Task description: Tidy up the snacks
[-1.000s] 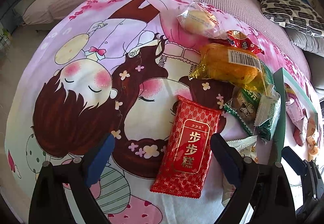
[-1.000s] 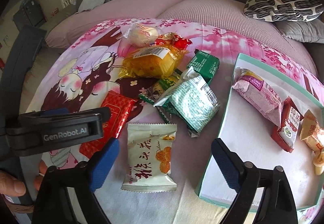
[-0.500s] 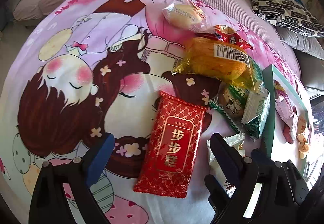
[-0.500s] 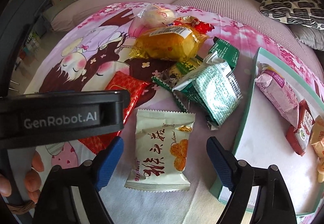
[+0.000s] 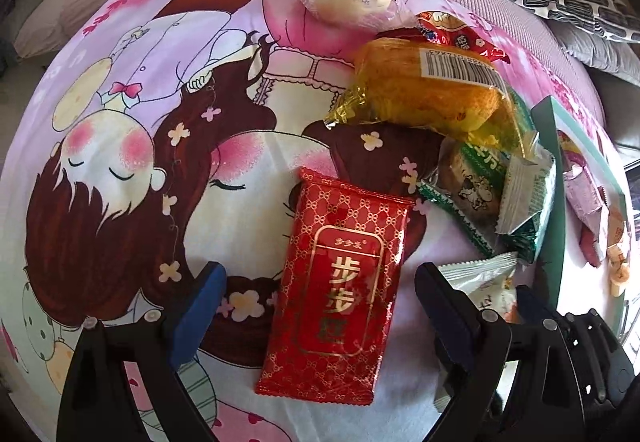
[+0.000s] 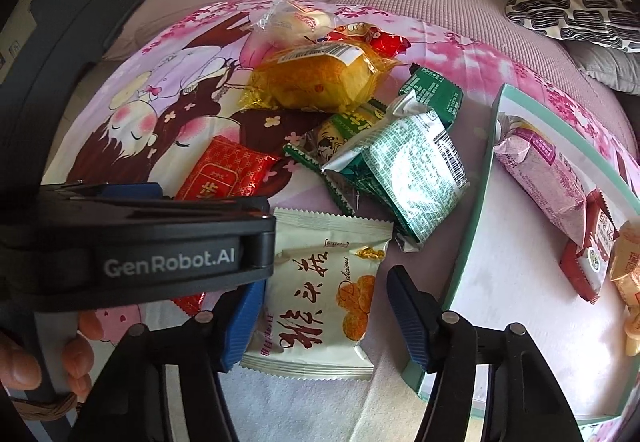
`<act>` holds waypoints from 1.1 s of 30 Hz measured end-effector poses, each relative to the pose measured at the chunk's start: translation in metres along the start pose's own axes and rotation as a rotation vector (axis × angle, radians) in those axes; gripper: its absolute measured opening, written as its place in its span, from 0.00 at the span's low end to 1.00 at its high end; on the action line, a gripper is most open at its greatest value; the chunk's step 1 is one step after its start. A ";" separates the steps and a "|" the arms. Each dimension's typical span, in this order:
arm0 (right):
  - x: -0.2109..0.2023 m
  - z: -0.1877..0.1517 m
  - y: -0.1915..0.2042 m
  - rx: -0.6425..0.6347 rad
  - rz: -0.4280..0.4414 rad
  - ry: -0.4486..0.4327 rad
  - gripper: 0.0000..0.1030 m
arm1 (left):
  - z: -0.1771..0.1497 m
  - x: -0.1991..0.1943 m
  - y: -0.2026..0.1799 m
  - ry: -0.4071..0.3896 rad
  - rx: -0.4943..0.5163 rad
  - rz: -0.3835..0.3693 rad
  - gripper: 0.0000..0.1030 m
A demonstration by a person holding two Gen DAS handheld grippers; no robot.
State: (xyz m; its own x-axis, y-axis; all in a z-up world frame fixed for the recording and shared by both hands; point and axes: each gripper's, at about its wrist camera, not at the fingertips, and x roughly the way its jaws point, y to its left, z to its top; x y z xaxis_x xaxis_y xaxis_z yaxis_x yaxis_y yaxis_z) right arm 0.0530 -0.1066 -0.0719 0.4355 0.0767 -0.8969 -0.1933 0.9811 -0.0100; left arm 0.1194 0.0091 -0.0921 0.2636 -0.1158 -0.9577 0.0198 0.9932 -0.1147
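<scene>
Two grippers hang open over the snacks: the left gripper (image 5: 318, 306) straddles the red pack (image 5: 340, 282), the right gripper (image 6: 326, 312) the cream pack (image 6: 320, 294), beside the tray (image 6: 472, 210). Both packs are flat, glossy, crinkly film with serrated ends, lying on soft printed cloth (image 5: 120, 122). Closing low could pinch cloth along with film; slick wrappers might slide out, and the two grippers, nearly touching, might collide.
</scene>
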 end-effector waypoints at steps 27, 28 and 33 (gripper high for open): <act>-0.001 0.000 -0.001 0.021 0.012 0.004 0.53 | 0.008 0.015 0.009 -0.029 -0.029 0.084 0.95; -0.001 0.000 -0.002 0.020 0.012 0.004 0.53 | 0.006 0.012 0.011 -0.036 -0.029 0.079 0.89; -0.001 0.000 -0.002 0.020 0.013 0.004 0.53 | 0.004 -0.007 0.017 -0.072 -0.027 0.044 0.52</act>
State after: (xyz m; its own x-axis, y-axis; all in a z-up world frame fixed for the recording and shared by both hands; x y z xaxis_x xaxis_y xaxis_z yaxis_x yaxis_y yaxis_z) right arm 0.0527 -0.1088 -0.0710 0.4297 0.0887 -0.8986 -0.1810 0.9834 0.0105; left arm 0.1220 0.0265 -0.0858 0.3325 -0.0705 -0.9405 -0.0187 0.9965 -0.0813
